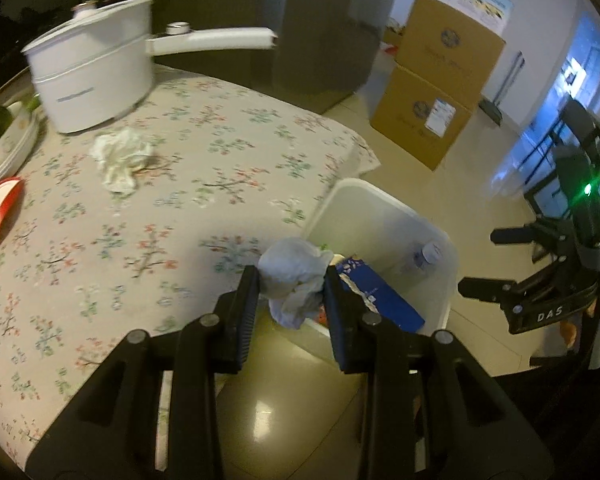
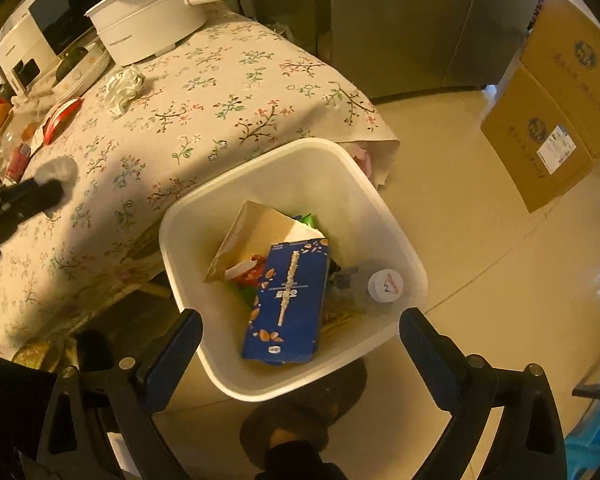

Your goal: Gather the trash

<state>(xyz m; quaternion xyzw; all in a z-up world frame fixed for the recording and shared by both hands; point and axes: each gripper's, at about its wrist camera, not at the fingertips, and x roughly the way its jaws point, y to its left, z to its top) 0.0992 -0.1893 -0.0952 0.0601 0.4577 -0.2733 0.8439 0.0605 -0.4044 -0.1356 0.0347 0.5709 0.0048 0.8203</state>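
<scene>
Left tongs [image 1: 290, 280] clenched a soft crumpled tissue wad [image 1: 294, 280] at the rim of the white plastic bin [image 2: 300, 152]; right tongs [image 2: 300, 332] stood released above it. Inside: glossy blue carton [image 2: 286, 300], capped bottle [image 2: 382, 286]. Left to collect: one crinkled white wad [image 1: 120, 158] beyond, on the floral tabletop [image 1: 220, 152].

White pot [image 1: 92, 80] – floral tablecloth [image 1: 204, 168]; stacked cardboard boxes [image 1: 436, 92], plates [image 1: 8, 148]

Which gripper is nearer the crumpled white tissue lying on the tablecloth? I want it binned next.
Left. The left gripper, shut on a grey wad, is at the table's edge, across the cloth from the white tissue. The right gripper hangs open over the bin, off the table.
</scene>
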